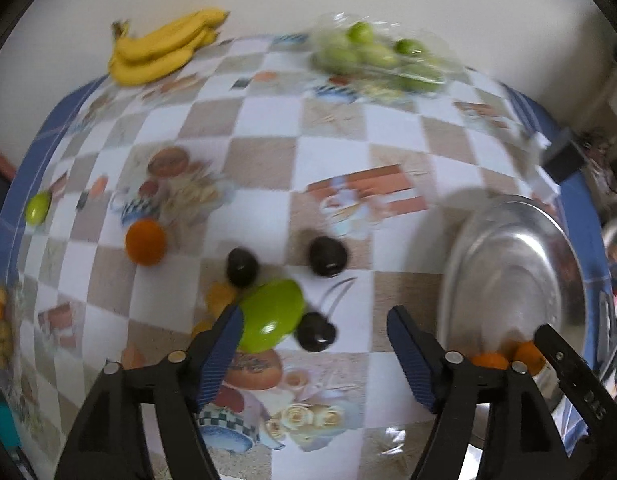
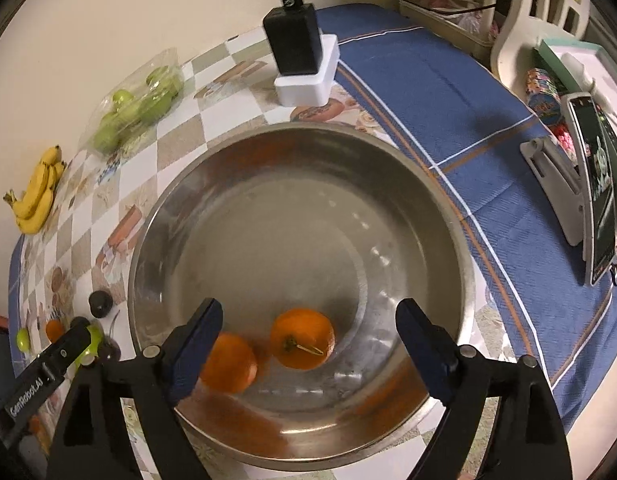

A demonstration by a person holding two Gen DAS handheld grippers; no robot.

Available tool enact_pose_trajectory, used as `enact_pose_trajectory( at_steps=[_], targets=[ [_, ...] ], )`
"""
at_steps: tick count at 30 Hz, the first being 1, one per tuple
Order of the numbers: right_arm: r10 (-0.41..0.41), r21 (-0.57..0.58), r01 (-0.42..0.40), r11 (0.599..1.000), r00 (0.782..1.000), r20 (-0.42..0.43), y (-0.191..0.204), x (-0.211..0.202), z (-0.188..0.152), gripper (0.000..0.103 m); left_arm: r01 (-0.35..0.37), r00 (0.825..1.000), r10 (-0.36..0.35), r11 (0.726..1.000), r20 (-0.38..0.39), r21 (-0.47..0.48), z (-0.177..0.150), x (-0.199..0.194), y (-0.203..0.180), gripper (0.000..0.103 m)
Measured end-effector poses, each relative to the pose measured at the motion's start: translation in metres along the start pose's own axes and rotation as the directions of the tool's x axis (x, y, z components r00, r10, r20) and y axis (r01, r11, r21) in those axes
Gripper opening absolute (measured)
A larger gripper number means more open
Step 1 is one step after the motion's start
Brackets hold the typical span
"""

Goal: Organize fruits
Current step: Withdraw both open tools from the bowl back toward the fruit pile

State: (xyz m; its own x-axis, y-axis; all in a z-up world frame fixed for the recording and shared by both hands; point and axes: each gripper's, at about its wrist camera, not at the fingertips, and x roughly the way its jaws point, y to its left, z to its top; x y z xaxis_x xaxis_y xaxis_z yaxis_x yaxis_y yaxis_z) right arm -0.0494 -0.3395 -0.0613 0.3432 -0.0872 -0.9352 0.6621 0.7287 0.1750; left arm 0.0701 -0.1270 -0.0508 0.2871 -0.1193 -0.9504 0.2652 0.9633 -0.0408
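Observation:
In the left wrist view my left gripper points down at the checked tablecloth with its jaws wide apart. A shiny green fruit lies just inside its left finger, and no pad presses on it. Three dark round fruits lie around the green fruit. An orange and a small green fruit lie further left. My right gripper hangs open over the steel bowl. Two oranges rest on the bowl's bottom, free of the fingers.
A bunch of bananas and a clear bag of green apples lie by the far wall. A black charger on a white box stands behind the bowl. A phone on a stand is at the right on the blue cloth.

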Motion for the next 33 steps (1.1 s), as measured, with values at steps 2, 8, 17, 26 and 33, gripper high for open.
enact_pose_trajectory(
  at_steps=[2,8,17,26,33],
  targets=[
    [0.001,-0.004,-0.001,1.000,1.000,-0.003,0.001,0.002,-0.001,0.089,-0.010,1.000,0.010,1.000,-0.007,-0.022,-0.002,0.004,0.005,0.091],
    [-0.002,-0.021,0.002,1.000,1.000,0.002,0.005,0.003,-0.001,0.099,-0.034,0.999,0.034,0.998,0.009,-0.051,-0.002,0.006,0.014,0.103],
    [0.016,-0.034,-0.016,0.999,1.000,0.001,0.010,0.003,-0.002,0.099,-0.048,0.999,0.049,0.996,0.010,-0.072,0.000,0.004,0.029,0.103],
    [0.001,-0.082,0.000,0.997,1.000,0.005,0.020,-0.002,-0.005,0.099,-0.026,1.000,0.027,0.998,0.012,-0.062,0.002,-0.004,0.043,0.103],
    [0.019,-0.116,-0.017,0.993,1.000,0.016,0.036,-0.011,-0.010,0.099,-0.012,0.999,0.015,0.996,0.029,-0.091,0.006,-0.013,0.071,0.103]
  ],
)
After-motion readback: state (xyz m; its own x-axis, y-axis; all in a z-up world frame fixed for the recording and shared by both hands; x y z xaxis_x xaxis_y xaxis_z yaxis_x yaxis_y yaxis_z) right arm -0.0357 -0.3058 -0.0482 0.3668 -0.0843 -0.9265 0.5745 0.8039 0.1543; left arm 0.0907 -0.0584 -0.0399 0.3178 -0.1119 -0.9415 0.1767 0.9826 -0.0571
